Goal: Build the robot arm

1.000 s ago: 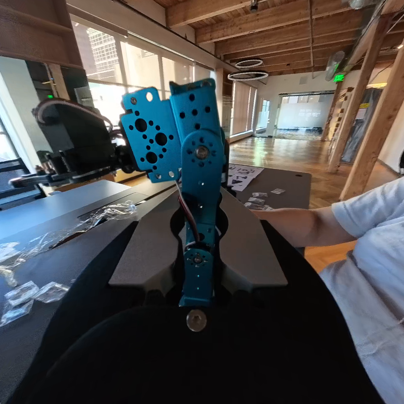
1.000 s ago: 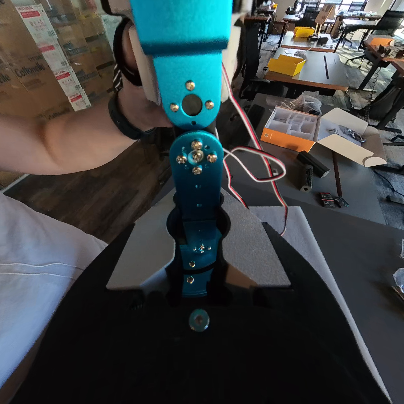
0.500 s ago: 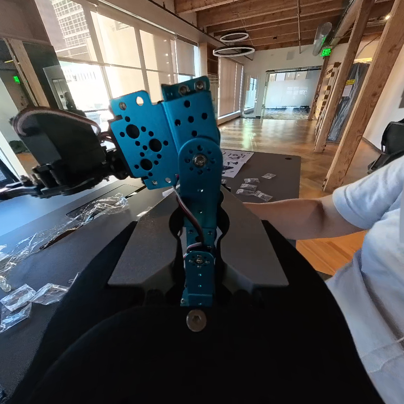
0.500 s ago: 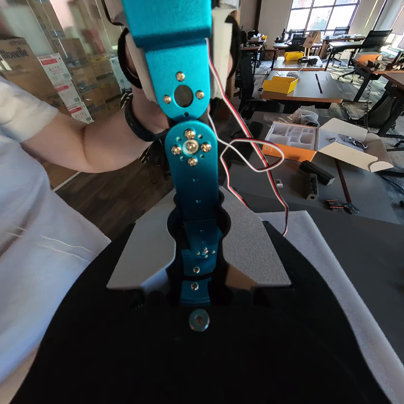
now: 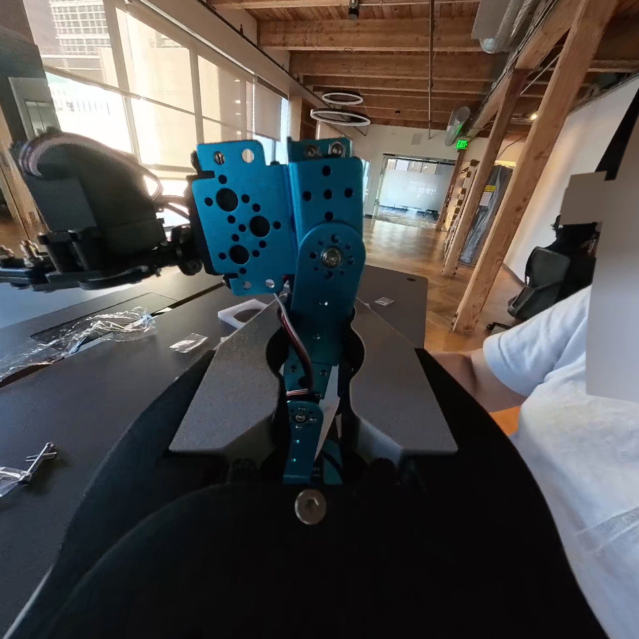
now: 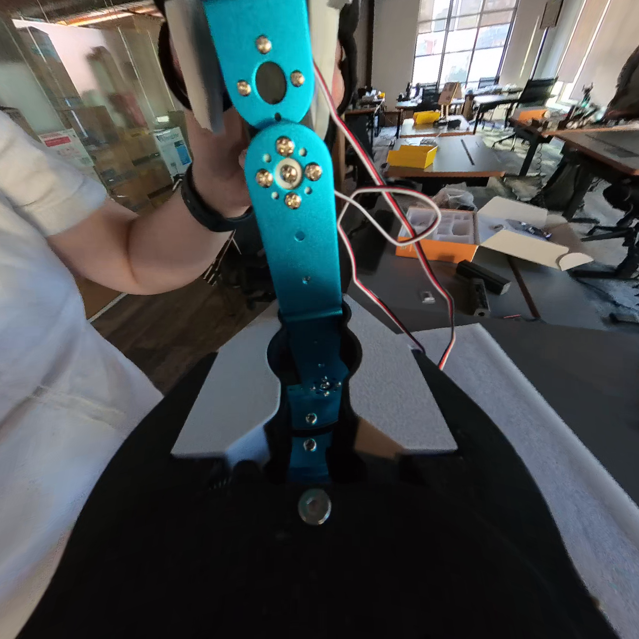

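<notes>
While both grippers are holding the same blue metal servo arm [image 5: 325,262], the left gripper [image 5: 313,345] is clamping its lower links between the two grey fingers [image 5: 238,390], with the perforated bracket standing upright above them. Left of the bracket, the other gripper's black body is showing, above a dark table [image 5: 103,373] where crumpled clear plastic wrap [image 5: 86,328] is lying. A person's white sleeve [image 5: 567,449] is filling the right edge.

From the right wrist view, the right gripper [image 6: 313,349] is pinching a narrow blue link [image 6: 297,221] of the arm. Red, white and black wires [image 6: 390,214] are hanging right of it, before an open orange box [image 6: 446,242] farther back.
</notes>
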